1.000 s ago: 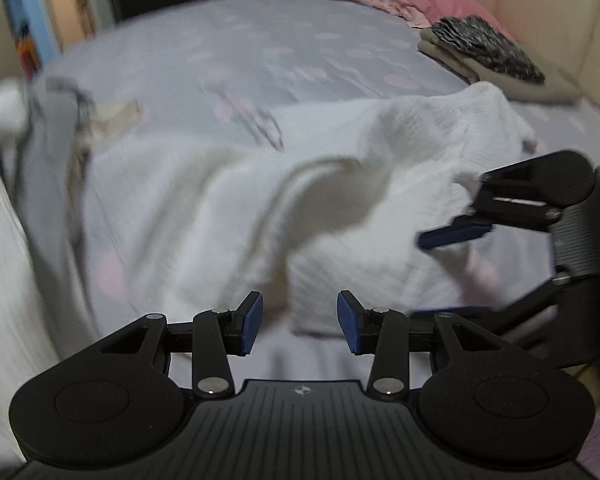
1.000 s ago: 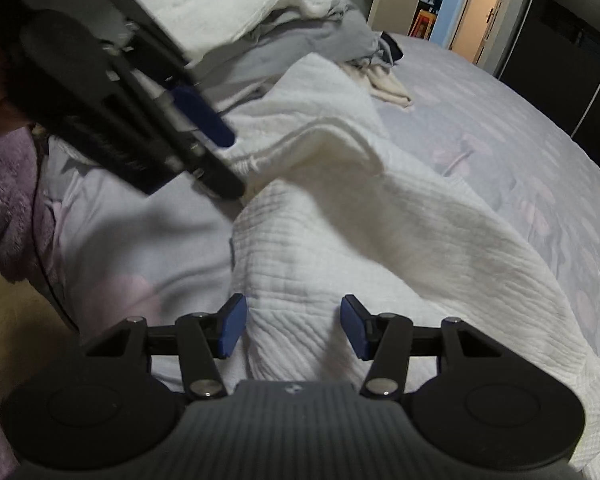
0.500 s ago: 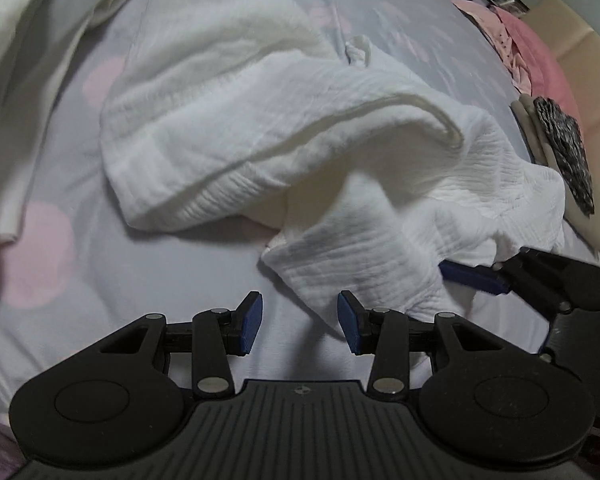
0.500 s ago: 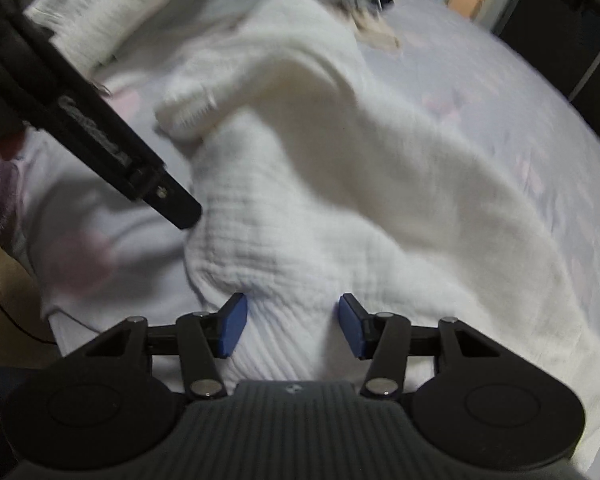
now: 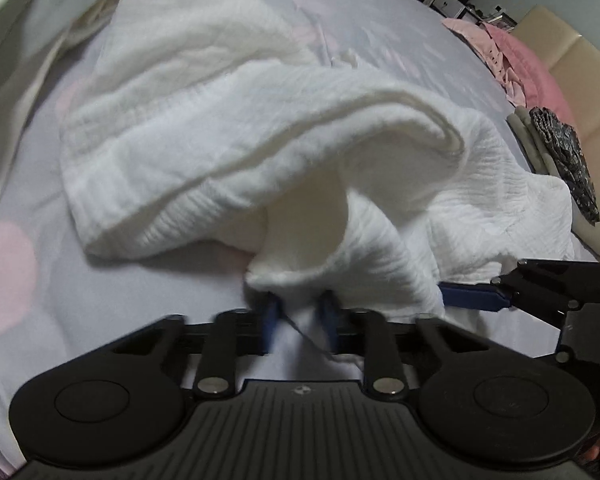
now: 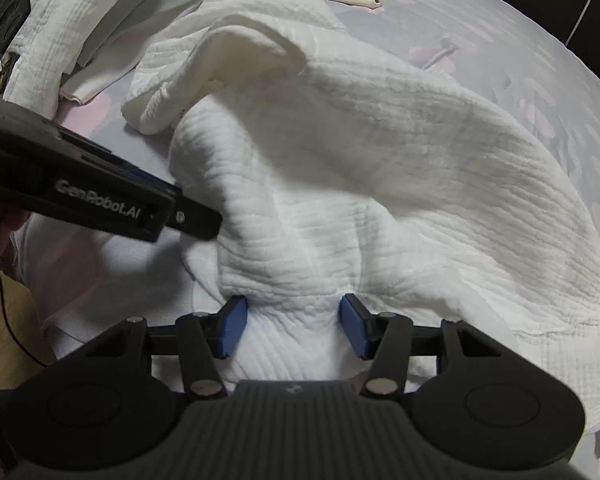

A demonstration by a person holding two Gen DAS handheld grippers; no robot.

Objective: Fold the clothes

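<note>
Blue pads of the left gripper (image 5: 298, 314) sit low in the centre of the left wrist view, drawn close together, with a bunched edge of the white cloth (image 5: 260, 152) hanging between them; the motion blur there keeps me from telling whether they pinch it or only frame it. The right gripper (image 6: 293, 326), at the bottom centre of the right wrist view, stands with its jaws wide apart, and the near hem of the cloth (image 6: 360, 168) lies flat between the pads without being squeezed.

From the left camera, a blue fingertip (image 5: 470, 295) of the right gripper pokes in from the right edge, just beside the cloth's lower right corner. From the right camera, the left gripper (image 6: 196, 220) comes in from the left edge as a dark bar (printed lettering shows along its side), its tip touching the cloth's left fold.

The cloth is a crinkled, ribbed piece, heaped and half rolled over itself in the middle of both frames, on a pale lilac bedsheet (image 5: 112, 280) with pink dots. Further out, other pale laundry (image 6: 64, 36) is piled in the upper left of the right view. A dark patterned garment (image 5: 568, 156) on folded beige fabric lies at the right edge of the left view, with pink bedding (image 5: 520, 56) in the upper right beyond it.
</note>
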